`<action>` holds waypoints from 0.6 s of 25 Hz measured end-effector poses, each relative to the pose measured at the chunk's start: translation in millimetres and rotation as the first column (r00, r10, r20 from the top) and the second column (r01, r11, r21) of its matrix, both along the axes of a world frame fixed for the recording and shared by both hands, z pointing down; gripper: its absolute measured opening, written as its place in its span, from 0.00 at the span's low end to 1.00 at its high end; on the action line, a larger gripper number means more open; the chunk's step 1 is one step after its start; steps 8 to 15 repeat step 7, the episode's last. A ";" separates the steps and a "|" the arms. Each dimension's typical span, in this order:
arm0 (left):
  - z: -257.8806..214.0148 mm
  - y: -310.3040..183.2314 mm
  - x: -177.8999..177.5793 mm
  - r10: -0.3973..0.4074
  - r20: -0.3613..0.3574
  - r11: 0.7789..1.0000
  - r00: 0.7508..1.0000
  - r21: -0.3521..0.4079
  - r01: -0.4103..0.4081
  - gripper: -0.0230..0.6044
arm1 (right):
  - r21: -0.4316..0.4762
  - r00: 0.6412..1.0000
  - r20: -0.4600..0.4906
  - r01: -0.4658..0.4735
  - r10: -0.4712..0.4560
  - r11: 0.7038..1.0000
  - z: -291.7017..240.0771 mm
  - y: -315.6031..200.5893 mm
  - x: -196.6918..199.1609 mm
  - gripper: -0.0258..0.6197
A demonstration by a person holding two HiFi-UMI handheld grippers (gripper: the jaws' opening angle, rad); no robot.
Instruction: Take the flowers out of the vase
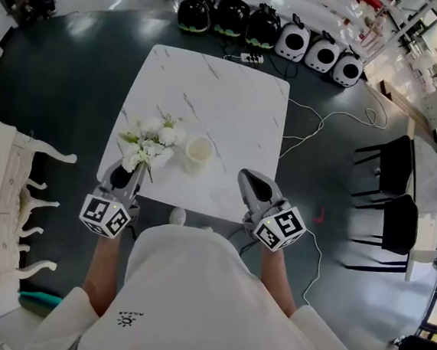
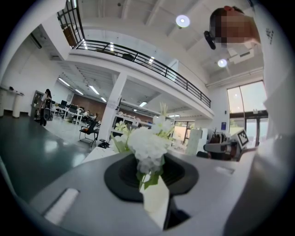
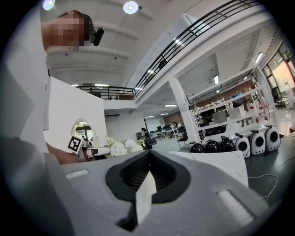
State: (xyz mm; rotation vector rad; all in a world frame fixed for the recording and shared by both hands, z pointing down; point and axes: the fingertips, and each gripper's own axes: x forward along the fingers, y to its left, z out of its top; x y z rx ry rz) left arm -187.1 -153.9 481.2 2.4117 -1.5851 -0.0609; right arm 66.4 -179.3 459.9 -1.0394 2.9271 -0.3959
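Your left gripper (image 1: 129, 172) is shut narrow on the stems of the white flowers (image 1: 152, 142), whose blooms spread over the near-left part of the marble table (image 1: 233, 102). Just right of them stands the cream vase (image 1: 198, 153) (apart from the blooms). Your right gripper (image 1: 249, 177), jaws together and empty, hovers at the table's near edge.

Light: bright, even, ceiling lamps (image 2: 182, 20) overhead | Glare: floor (image 1: 103, 13) sheen, flowers (image 2: 146, 143) washed out | Distortion: fisheye, dark corners | Blur: near foreground soft
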 end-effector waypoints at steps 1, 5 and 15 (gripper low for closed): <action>0.4 0.2 -0.9 -0.001 0.001 1.000 1.000 -0.001 0.001 0.15 | 0.000 1.000 0.000 -0.001 0.001 1.000 0.2 -0.1 0.2 0.04; 2.4 0.4 -3.2 -0.006 0.004 1.000 1.000 -0.005 0.006 0.15 | 0.002 1.000 -0.001 -0.005 0.005 1.000 1.6 -1.4 2.6 0.04; 2.8 0.0 -4.2 -0.009 0.004 1.000 1.000 -0.004 0.009 0.15 | 0.004 1.000 0.000 -0.008 0.008 1.000 0.5 -2.4 3.5 0.04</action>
